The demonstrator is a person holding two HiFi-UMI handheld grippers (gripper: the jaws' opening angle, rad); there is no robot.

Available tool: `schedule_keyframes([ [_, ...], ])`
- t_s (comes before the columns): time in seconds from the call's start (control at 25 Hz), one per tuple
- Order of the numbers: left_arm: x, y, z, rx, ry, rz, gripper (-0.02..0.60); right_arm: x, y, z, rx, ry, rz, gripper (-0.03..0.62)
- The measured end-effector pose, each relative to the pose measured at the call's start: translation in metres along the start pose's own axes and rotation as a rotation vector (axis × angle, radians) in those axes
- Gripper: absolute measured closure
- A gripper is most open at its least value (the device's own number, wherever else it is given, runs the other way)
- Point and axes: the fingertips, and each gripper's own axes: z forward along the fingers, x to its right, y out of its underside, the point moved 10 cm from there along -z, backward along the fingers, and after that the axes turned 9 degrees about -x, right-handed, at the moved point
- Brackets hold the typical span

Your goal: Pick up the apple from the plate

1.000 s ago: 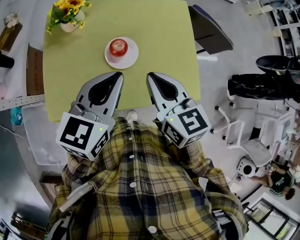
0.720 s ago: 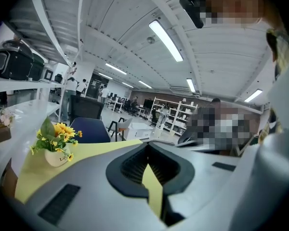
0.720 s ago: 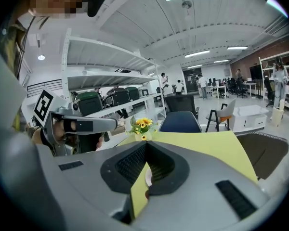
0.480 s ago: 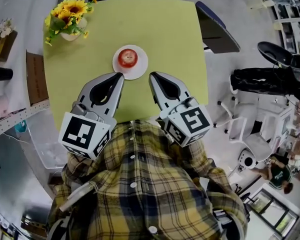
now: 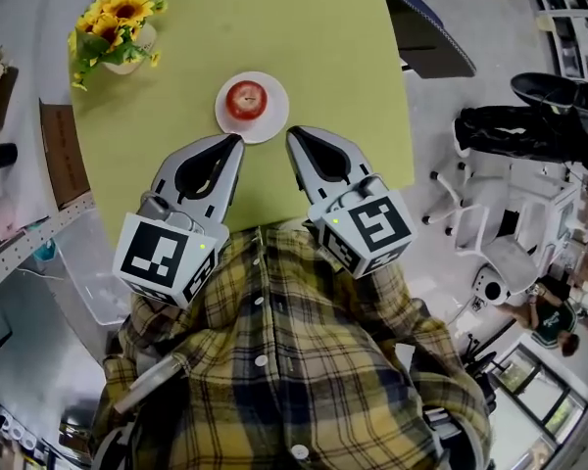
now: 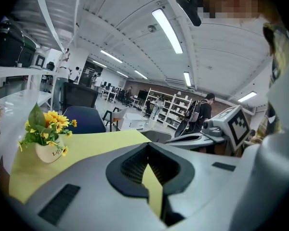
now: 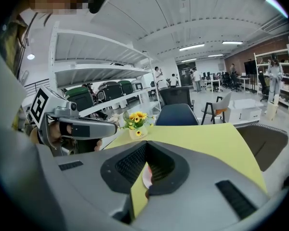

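A red apple (image 5: pixel 246 99) sits on a small white plate (image 5: pixel 276 117) on the yellow-green table (image 5: pixel 323 57). In the head view both grippers point at the plate from the near side. My left gripper (image 5: pixel 235 141) is shut and empty, its tip at the plate's near left rim. My right gripper (image 5: pixel 293 133) is shut and empty too, just right of the plate's near edge. In the right gripper view a sliver of the plate (image 7: pixel 147 177) shows through the slit between the closed jaws. The left gripper view shows only table through its slit.
A white pot of sunflowers (image 5: pixel 113 27) stands at the table's far left corner. A dark blue chair (image 5: pixel 426 37) is at the far right side. Shelves and clutter line the left, and office chairs stand on the right.
Both grippers have moved forward and a little down toward the plate, so their tips now lie at its near rim. Both stayed shut.
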Motion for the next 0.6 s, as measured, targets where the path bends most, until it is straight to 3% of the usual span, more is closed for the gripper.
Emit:
schedule_keyframes([
  [0.6, 0.018, -0.003, 0.004, 0.025, -0.13, -0.024, 0.574, 0.025, -0.009, 0.001, -0.011, -0.114, -0.111, 0.597],
])
